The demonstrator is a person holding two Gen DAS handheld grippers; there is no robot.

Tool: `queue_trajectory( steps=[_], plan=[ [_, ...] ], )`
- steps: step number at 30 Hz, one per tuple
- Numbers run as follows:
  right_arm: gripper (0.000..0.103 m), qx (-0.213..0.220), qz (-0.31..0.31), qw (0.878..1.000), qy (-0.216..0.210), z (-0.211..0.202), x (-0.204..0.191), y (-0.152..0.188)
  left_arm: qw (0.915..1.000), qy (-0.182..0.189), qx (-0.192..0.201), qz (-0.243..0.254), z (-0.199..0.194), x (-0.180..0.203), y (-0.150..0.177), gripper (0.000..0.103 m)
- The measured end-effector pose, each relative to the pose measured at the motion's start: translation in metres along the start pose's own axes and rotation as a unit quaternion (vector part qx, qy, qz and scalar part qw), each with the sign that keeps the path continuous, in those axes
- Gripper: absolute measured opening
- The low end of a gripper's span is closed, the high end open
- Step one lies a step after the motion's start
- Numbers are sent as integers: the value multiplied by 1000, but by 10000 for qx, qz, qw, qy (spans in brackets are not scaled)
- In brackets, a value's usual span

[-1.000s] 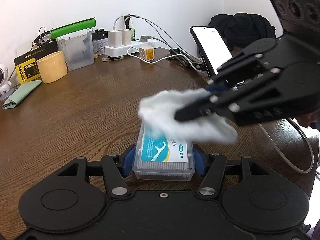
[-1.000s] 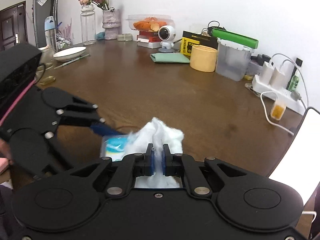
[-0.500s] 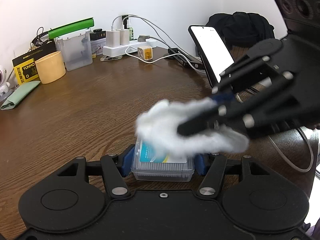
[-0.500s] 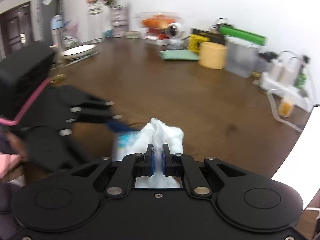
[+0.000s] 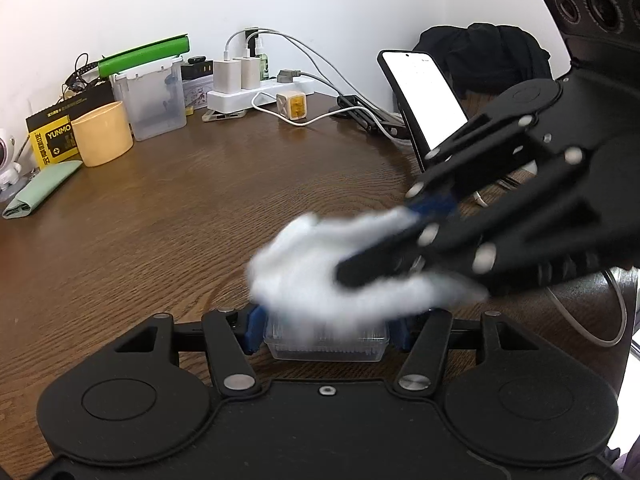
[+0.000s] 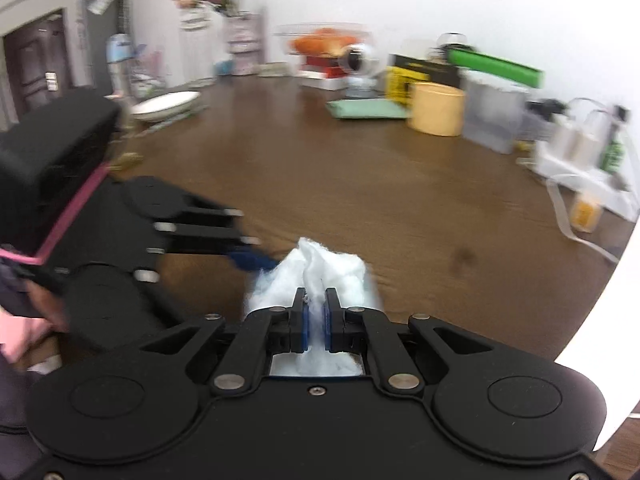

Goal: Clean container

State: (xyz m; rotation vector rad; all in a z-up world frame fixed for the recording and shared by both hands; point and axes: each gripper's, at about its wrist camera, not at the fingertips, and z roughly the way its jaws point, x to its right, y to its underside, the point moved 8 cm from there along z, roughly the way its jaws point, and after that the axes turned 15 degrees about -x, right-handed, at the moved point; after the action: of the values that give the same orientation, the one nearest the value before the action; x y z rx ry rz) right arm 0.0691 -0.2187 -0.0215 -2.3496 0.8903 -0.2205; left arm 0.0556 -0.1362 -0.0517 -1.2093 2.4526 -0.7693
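A small clear plastic box [image 5: 326, 342] lies on the brown table, clamped between the blue pads of my left gripper [image 5: 326, 330]. A white wad of cotton [image 5: 320, 276] lies over its lid and hides the label. My right gripper [image 5: 360, 270] comes in from the right, shut on that wad, which looks blurred. In the right wrist view the cotton [image 6: 320, 276] bulges out ahead of the pinched right gripper [image 6: 315, 312], and the left gripper [image 6: 252, 258] reaches in from the left; the box is hidden under the wad there.
A phone [image 5: 424, 98] leans on a stand at the right. Along the back wall stand a power strip [image 5: 256, 94] with chargers, a clear tub [image 5: 154, 106], a yellow cup [image 5: 102, 134] and a green cloth [image 5: 40, 194]. A white plate [image 6: 166, 105] and vases sit far left.
The right gripper has dragged the cotton toward the near end of the box, so the blue label is now covered. The left gripper and the box have stayed in place.
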Motion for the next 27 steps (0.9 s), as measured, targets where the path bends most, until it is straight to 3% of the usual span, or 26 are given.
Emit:
queue_trajectory(
  steps=[4,7,10,14,20,22,27],
  plan=[
    [7,105,-41,9999,79,9,0,-10,10000,17,-43,-14,0,1,0,57],
    [7,89,76,9983,567,6,20,-9,10000,30,-75,-24,-1,1,-1,57],
    [6,13,171,9991,400,-1,23,-1,10000,30,-57,-44,1,-2,-1,57],
    [6,44,5,9999,-150,6,0,-4,10000,26,-46,-63,1,-2,-1,57],
    [6,67,167,9983,547,5,26,-5,10000,-2,-61,-69,1,-1,0,57],
    [6,11,230,9983,541,0,29,0,10000,1,-53,-66,2,-1,-2,58],
    [6,132,153,9998,-11,6,4,-2,10000,-2,-3,-52,2,-1,-1,58]
  ],
)
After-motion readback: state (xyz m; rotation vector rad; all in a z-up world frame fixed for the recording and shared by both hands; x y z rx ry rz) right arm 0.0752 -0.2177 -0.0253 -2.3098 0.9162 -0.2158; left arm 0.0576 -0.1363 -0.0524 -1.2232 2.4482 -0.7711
